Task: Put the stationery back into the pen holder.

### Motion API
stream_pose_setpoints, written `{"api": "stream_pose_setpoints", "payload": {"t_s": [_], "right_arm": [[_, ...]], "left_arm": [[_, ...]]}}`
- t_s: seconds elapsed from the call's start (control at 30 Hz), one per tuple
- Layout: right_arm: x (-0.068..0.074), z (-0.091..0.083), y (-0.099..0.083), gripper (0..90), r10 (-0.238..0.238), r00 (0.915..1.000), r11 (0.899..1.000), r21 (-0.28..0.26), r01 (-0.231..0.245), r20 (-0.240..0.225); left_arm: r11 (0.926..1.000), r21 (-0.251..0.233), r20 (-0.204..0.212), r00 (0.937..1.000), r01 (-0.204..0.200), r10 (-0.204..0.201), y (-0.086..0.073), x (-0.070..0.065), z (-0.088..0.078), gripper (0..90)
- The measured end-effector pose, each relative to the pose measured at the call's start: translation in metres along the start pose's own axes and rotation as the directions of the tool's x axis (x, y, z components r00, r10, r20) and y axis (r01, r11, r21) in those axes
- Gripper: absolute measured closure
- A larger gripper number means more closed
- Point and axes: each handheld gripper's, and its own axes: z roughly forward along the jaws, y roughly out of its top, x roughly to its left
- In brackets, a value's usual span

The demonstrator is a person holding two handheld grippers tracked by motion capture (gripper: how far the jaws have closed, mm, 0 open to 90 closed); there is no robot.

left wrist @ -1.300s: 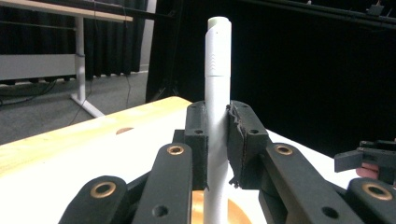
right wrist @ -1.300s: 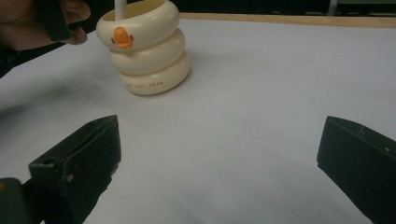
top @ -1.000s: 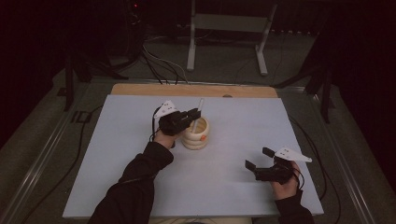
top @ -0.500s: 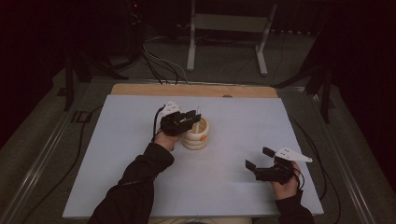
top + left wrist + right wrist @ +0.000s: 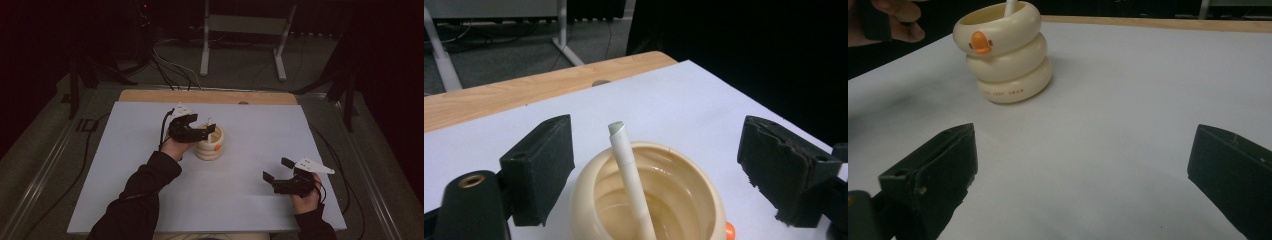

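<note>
A cream holder point(image 5: 210, 144) shaped like three stacked rings, with a small orange duck-bill mark on its top ring, stands upright near the middle of the white worktop point(image 5: 150, 200). A white pen point(image 5: 629, 172) leans inside it, its pale tip rising above the rim. The left tongs point(image 5: 205, 131) hover at the holder's top with their jaws spread wide, one on each side of the rim and apart from both the rim and the pen. The right tongs point(image 5: 276, 170) sit low over the worktop toward the near right corner, well apart from the holder, jaws also wide apart and gripping nothing. In the right gripper view the holder point(image 5: 1004, 52) stands ahead and to the left, with fingers point(image 5: 898, 22) of the left hand just beside it. A strip of bare wood point(image 5: 210, 96) edges the worktop's far side.
</note>
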Motion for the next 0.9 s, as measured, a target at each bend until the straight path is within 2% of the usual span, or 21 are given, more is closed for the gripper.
{"api": "stream_pose_setpoints", "payload": {"t_s": [0.03,0.1,0.13,0.2,0.37,0.43,0.53,0.67,0.77,0.9], "right_arm": [[0.0,0.0,0.0,0.0,0.002,1.0,1.0,0.0,-0.002,0.001],[0.0,0.0,0.0,0.0,0.002,1.0,1.0,0.0,-0.002,0.001],[0.0,0.0,0.0,0.0,0.002,1.0,1.0,0.0,-0.002,0.001],[0.0,0.0,0.0,0.0,0.001,1.0,1.0,-0.002,-0.001,0.0],[0.0,-0.001,0.0,0.0,0.006,1.0,1.0,-0.001,-0.006,0.001],[0.0,-0.001,0.0,0.0,0.005,1.0,1.0,-0.003,-0.005,0.0],[0.0,-0.001,0.0,0.0,0.005,1.0,1.0,-0.004,-0.005,-0.001],[0.0,-0.001,0.0,0.0,0.006,1.0,1.0,-0.002,-0.006,-0.001],[0.0,-0.001,0.0,0.0,0.008,1.0,1.0,-0.002,-0.008,-0.001],[0.0,0.0,0.0,0.0,0.001,1.0,1.0,-0.002,-0.001,-0.001]], "left_arm": [[0.9999,0.009,0.003,1.0,0.007,-0.007,0.001,0.0,-0.001,12.2],[0.9995,0.027,0.064,0.9979,0.012,-0.014,0.003,0.003,-0.005,5.0],[0.9995,0.03,0.076,0.997,0.013,-0.015,0.004,0.003,-0.007,0.9],[0.9993,0.036,0.073,0.9973,-0.004,0.002,0.005,0.002,-0.01,0.9],[0.9976,0.05,0.106,0.9935,-0.049,0.043,0.007,0.002,-0.019,0.0],[0.9965,0.067,0.143,0.989,-0.049,0.039,0.007,0.003,-0.022,0.0],[0.995,0.079,0.163,0.9855,-0.06,0.047,0.007,0.004,-0.028,0.0],[0.9935,0.09,0.164,0.9849,-0.071,0.055,0.005,0.007,-0.036,0.0],[0.9946,0.082,0.163,0.9853,-0.064,0.05,0.003,0.009,-0.041,0.0],[0.9964,0.063,0.168,0.9848,-0.056,0.044,0.0,0.014,-0.056,0.0]]}}
